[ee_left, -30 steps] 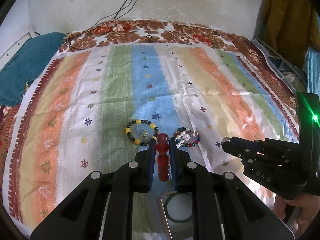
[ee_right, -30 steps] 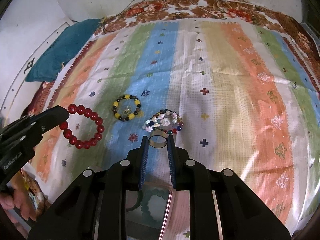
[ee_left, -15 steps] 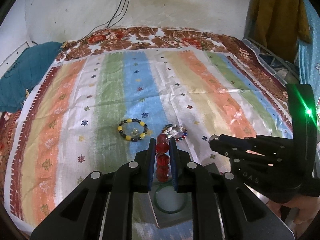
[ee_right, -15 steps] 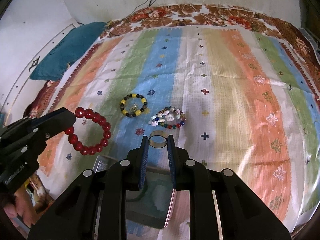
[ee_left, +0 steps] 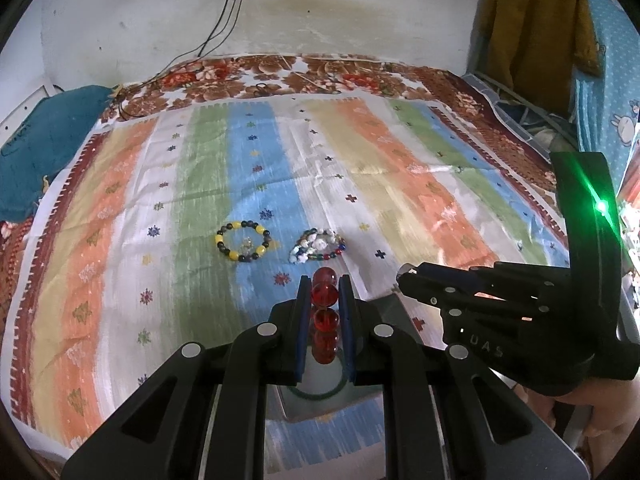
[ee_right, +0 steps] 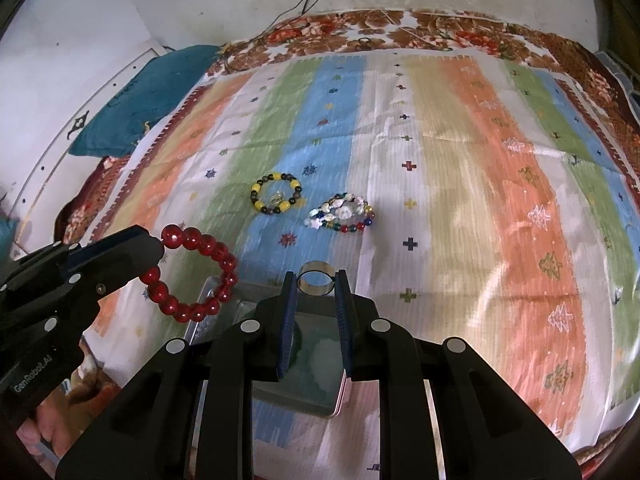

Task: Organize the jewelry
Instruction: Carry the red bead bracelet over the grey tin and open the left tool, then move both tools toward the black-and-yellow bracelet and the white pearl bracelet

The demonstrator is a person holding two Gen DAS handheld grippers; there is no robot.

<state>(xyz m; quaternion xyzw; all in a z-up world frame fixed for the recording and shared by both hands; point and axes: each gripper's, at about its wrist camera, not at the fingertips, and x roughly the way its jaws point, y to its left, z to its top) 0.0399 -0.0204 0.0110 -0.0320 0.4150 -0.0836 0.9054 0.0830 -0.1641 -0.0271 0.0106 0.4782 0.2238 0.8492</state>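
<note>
Red beads [ee_left: 325,295] sit pinched between the pads of my left claw [ee_left: 325,280], jaws nearly closed on a few of them; seen from my right wrist, the rest of that bracelet [ee_right: 192,276] hangs as a loop off the claw's tip [ee_right: 154,246], above the near edge of the bed. My right claw [ee_right: 317,282] is clamped on a small shiny metal ring [ee_right: 316,283], held at the very tips with its opening facing the camera, jaws only as far apart as the ring is wide. Below and between both claws lies a flat metal tray [ee_right: 320,384] on the striped sheet [ee_right: 440,160]; through my left claw's gap I see a green bangle [ee_left: 320,390] lying in it. Farther out on the sheet, well clear of either claw, two more bracelets rest flat: a yellow-and-black one [ee_right: 276,199] on the green and blue stripes, and just to its right a mixed one [ee_right: 342,216] of white and coloured beads, near it but not touching. My right claw shows in the left view [ee_left: 404,276] beside the left one, apart from it. A teal pillow [ee_right: 132,108] lies at the bed's far left by the wall.
</note>
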